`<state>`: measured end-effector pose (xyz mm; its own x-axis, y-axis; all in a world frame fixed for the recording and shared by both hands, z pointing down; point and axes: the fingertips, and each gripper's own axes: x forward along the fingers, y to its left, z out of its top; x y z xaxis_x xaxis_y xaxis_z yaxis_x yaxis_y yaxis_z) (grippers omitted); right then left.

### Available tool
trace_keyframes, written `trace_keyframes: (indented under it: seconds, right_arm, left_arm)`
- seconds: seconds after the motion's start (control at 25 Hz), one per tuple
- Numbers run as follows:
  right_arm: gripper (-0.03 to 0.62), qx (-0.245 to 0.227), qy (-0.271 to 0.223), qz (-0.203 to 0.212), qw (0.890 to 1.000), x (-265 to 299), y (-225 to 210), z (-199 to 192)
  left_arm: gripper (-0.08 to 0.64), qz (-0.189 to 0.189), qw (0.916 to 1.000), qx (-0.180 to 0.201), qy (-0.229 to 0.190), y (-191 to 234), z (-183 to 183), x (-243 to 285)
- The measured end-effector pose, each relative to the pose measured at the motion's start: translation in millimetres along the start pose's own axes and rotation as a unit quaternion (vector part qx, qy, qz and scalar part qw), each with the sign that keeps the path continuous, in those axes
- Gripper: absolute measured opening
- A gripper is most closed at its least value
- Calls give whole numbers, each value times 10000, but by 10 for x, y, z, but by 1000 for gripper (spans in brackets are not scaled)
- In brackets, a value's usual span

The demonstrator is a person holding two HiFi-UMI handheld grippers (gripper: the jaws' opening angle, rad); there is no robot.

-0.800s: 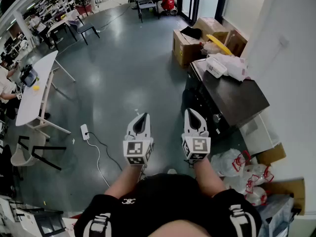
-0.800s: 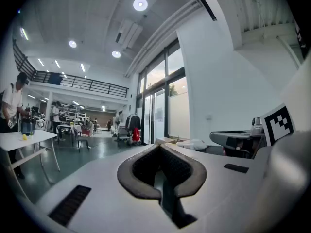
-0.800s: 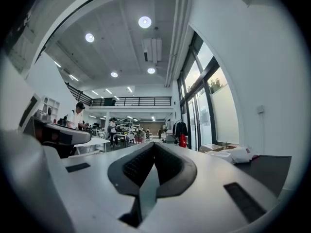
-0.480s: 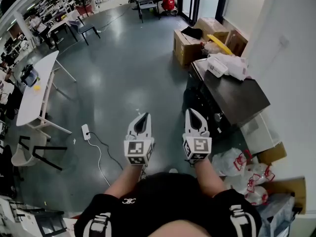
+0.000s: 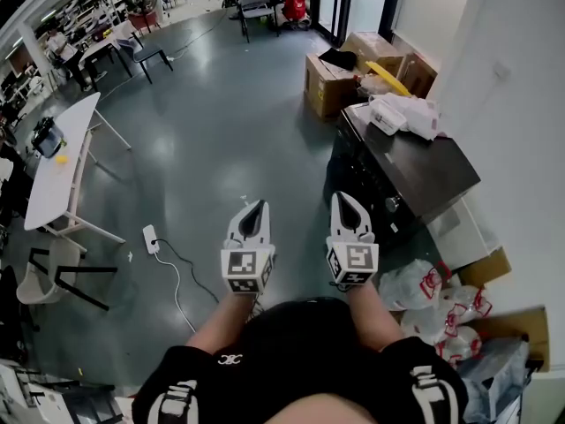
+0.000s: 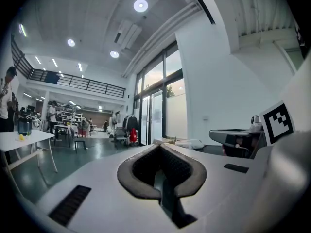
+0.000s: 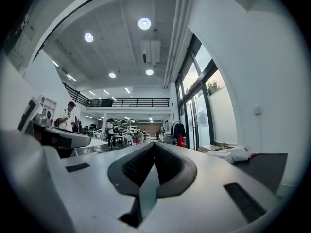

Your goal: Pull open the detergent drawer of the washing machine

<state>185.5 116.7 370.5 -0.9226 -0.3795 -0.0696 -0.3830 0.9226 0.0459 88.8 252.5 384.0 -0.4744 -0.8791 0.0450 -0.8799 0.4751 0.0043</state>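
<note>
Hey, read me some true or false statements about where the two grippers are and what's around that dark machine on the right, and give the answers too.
1. The left gripper and the right gripper are both shut, with nothing between their jaws. True.
2. The left gripper rests on the white table. False: it is held in the air in front of the person; the table stands well off to the left.
3. Cardboard boxes stand beyond the dark machine. True.
4. The dark machine's top is bare. False: white packages lie on its far end.
5. A white power strip lies on the floor. True.

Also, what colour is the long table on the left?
White. The table shows best in the head view.
</note>
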Motion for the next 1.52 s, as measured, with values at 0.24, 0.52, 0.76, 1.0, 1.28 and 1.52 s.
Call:
trace_keyframes:
  seconds: [0.24,0.52,0.76,1.0,1.28,1.52]
  right_arm:
    - [3,17,5,-153,9999,-28,10,-49]
    - [3,92,-75,-129,9998,257,-195,-172]
    - [3,167,-156,-40,9997,838,-546,-219]
    - [3,138,-284,50,9995,1502,-950,-285]
    - [3,217,-138,-221,9994,1856,-1397,-450]
    - [3,215,-3,-543,9983,1961,-1739,-604]
  left_arm:
    - [3,-124,9999,-24,60,53,-105,-5]
    - [2,-99,9999,26,61,83,-177,339]
    - [2,2,9999,101,43,176,-123,958]
    - [3,33,9998,167,-57,276,-136,1730]
    - [2,-264,9994,184,156,170,-257,2303]
    - [3,-581,9976,219,314,17,-351,2691]
